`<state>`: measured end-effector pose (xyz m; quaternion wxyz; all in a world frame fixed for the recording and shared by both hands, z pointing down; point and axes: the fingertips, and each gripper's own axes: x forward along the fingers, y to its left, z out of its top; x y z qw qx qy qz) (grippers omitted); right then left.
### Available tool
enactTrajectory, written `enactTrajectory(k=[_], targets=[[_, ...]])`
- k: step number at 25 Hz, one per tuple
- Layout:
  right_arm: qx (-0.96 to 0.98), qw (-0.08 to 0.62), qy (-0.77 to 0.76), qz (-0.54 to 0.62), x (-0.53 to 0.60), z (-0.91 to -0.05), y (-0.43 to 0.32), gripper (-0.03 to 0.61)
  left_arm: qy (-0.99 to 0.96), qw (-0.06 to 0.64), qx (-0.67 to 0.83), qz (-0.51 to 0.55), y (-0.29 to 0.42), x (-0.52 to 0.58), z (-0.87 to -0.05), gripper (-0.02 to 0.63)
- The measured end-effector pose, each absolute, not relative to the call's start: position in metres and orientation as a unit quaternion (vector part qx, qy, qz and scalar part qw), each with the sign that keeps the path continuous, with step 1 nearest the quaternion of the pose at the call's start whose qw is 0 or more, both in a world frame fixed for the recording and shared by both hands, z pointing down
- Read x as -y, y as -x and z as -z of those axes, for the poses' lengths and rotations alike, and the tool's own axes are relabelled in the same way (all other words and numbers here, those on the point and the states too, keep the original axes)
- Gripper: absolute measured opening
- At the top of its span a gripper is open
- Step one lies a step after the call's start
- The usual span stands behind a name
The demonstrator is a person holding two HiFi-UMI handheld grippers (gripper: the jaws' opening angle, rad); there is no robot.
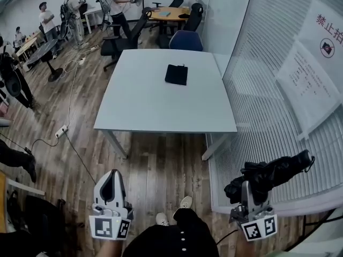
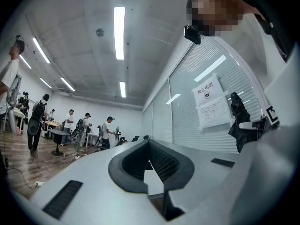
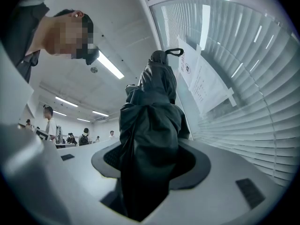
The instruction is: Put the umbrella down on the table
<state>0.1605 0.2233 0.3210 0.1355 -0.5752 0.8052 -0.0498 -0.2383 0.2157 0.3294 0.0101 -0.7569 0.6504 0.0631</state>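
Note:
In the head view, a folded black umbrella sticks out to the right at the lower right. My right gripper is shut on it. The right gripper view shows the umbrella rising out of the right gripper, its strap loop at the top. My left gripper hangs at the lower left with its jaws together and nothing in them. Its tips also meet in the left gripper view, where the umbrella shows at the right. The pale grey table stands ahead, well away from both grippers.
A flat black pouch lies on the table's far half. A glass wall with blinds and posted papers runs along the right. Office chairs stand behind the table. People work at the back left. A power strip lies on the wooden floor.

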Motion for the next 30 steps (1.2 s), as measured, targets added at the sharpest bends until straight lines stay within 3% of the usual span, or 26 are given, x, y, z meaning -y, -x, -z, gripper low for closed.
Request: enactTrajectory(k=[30], targets=[[-0.830,0.131,0.542,0.028,-0.077,-0.316,-0.218,0.262,0.754,0.025,-0.654,-0.057,0.156,-0.082,-0.314,0.015]])
